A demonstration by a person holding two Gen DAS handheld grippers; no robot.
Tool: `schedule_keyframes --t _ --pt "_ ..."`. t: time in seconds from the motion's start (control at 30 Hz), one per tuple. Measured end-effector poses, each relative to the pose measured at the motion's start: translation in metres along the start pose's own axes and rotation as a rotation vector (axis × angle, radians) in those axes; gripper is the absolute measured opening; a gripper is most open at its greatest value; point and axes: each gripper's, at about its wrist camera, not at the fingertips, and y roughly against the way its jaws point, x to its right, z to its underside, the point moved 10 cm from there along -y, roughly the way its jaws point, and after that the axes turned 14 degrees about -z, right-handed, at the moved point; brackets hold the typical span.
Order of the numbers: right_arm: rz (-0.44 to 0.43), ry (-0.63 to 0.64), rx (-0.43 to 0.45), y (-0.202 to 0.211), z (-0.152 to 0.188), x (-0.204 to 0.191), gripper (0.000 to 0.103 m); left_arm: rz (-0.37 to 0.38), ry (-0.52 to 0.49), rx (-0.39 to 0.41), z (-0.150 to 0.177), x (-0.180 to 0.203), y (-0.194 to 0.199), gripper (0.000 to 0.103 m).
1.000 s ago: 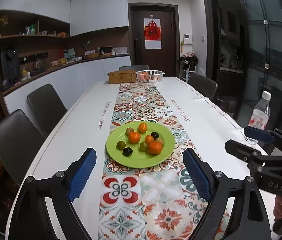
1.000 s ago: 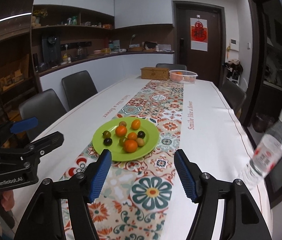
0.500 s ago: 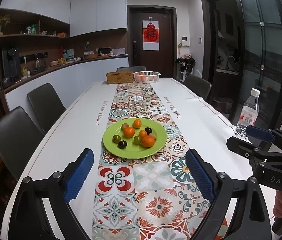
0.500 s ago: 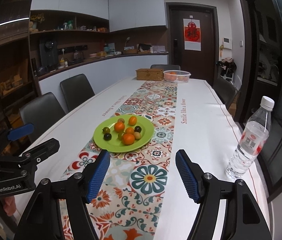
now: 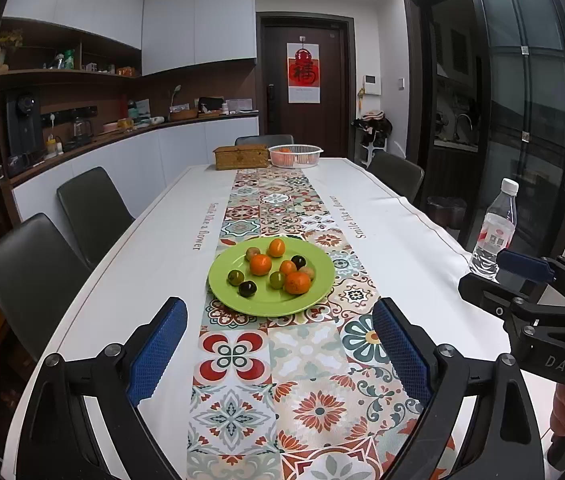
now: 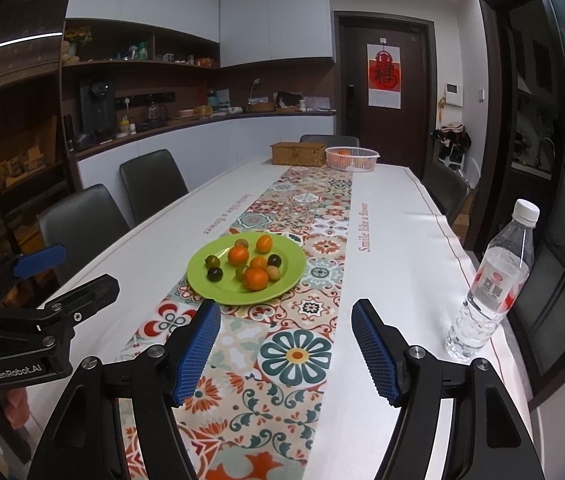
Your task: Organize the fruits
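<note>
A green plate (image 5: 222, 292) (image 6: 198, 280) sits on the patterned table runner and holds several small fruits: orange ones (image 5: 260, 264) (image 6: 238, 255), green ones (image 5: 236, 277) and dark ones (image 5: 248, 288). My left gripper (image 5: 278, 340) is open and empty, held above the runner on the near side of the plate. My right gripper (image 6: 286, 340) is open and empty, near and slightly right of the plate. Each gripper shows at the edge of the other's view.
A water bottle (image 6: 490, 284) (image 5: 494, 232) stands near the table's right edge. A white basket with orange fruit (image 5: 295, 156) (image 6: 351, 158) and a woven box (image 5: 240, 157) sit at the far end. Dark chairs (image 5: 94, 212) line the sides of the table.
Both grippers have pulled back and risen from the plate, so it looks smaller and farther. The bottle now shows whole and upright in the right wrist view. The jaws stay open.
</note>
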Motion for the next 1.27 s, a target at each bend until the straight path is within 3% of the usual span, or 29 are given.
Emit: schedule_keyframes --t 0.27,1.27 --pt "0.006 0.008 -0.001 0.0004 -0.0003 -0.0014 0.069 -0.004 0.006 -0.001 -0.0007 -0.0031 0.0016 0.101" --pt "0.011 0.005 -0.013 -0.0003 0.0094 -0.0004 0.069 -0.039 0.003 0.003 0.0008 -0.0054 0.0045 0.103"
